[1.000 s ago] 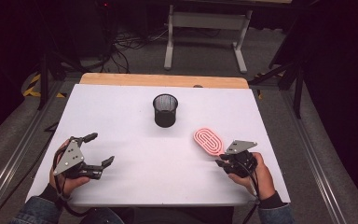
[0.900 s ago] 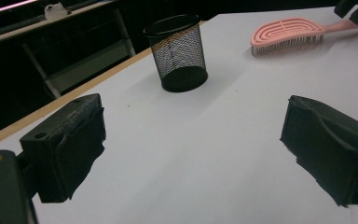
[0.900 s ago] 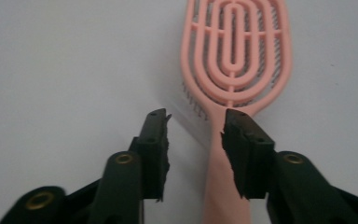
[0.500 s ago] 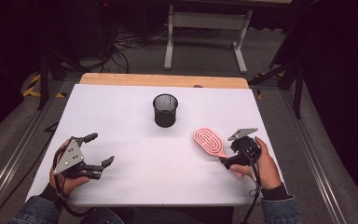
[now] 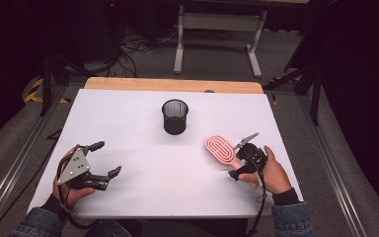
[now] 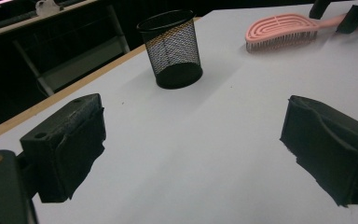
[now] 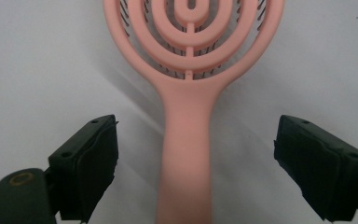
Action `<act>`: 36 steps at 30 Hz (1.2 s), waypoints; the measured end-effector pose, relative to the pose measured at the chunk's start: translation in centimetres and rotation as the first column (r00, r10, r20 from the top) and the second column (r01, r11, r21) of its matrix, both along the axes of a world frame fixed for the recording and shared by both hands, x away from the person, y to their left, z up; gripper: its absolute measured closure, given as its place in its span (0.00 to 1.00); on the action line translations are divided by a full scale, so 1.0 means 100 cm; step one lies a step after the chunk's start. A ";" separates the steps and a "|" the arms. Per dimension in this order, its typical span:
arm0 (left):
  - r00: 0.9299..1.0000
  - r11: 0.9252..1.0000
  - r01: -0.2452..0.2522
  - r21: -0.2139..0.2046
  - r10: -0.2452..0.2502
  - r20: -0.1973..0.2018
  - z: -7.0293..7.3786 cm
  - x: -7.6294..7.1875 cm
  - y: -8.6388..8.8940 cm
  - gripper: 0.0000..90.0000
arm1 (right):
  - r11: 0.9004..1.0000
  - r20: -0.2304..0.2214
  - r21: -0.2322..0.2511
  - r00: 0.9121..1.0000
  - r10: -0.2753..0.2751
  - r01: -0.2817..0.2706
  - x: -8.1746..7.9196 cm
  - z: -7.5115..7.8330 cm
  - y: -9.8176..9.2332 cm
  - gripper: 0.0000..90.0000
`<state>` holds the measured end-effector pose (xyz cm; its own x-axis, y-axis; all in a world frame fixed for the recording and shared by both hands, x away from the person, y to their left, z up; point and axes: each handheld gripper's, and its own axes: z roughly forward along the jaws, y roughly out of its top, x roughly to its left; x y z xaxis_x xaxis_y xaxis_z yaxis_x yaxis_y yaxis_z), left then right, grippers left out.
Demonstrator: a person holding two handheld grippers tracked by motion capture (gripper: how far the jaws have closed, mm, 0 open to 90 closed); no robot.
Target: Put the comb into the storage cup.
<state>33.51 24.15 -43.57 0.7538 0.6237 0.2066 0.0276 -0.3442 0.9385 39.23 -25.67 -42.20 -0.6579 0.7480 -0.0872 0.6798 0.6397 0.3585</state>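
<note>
Hairbrush [image 7: 186, 140] flat near table's [image 5: 128, 108] right edge, handle lay between right gripper's [image 7: 196, 163] spread jaws, just opened, untouched.

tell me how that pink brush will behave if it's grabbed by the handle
The pink brush looks like stiff moulded plastic, so it probably won't flop. Its open vented head suggests it is light. The smooth, narrow handle lying flat on the table could slip or pivot between the pads, so the head may swing.

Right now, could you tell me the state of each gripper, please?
Left gripper: open, holding nothing.
Right gripper: jaws just opened, wide apart around the pink hairbrush handle, not gripping it.
</note>
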 end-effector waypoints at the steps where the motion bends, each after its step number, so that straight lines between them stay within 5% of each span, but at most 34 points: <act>1: 1.000 1.000 0.000 0.000 0.000 0.000 0.000 0.000 0.000 0.08 | 1.000 -0.003 -0.001 1.000 0.000 0.000 0.000 -0.001 0.000 0.16; 6: 1.000 1.000 0.000 0.012 0.000 0.003 0.000 0.000 0.000 0.09 | 1.000 -0.006 0.003 1.000 0.007 -0.007 0.002 -0.004 0.000 0.24; 11: 1.000 1.000 0.001 0.015 -0.001 0.000 -0.001 0.000 -0.001 0.09 | 0.999 -0.017 0.031 1.000 0.018 -0.018 0.004 -0.006 -0.001 0.42; 13: 1.000 1.000 0.001 0.016 -0.001 -0.002 -0.001 0.000 -0.001 0.09 | 0.998 -0.010 0.049 0.999 0.036 -0.036 0.004 -0.004 -0.001 0.57; 20: 1.000 1.000 0.005 0.023 -0.004 -0.005 -0.002 0.001 -0.002 0.09 | 0.994 0.010 0.062 0.996 0.085 -0.085 0.001 -0.005 0.001 0.78; 29: 1.000 1.000 0.003 0.031 -0.003 -0.004 -0.002 0.001 -0.003 0.09 | 0.992 0.043 0.075 0.994 0.100 -0.103 -0.001 -0.006 0.000 0.78; 36: 1.000 1.000 -0.004 0.024 0.005 -0.005 -0.002 0.001 -0.002 0.09 | 0.990 0.132 0.108 0.988 0.077 -0.091 -0.003 -0.002 -0.001 0.78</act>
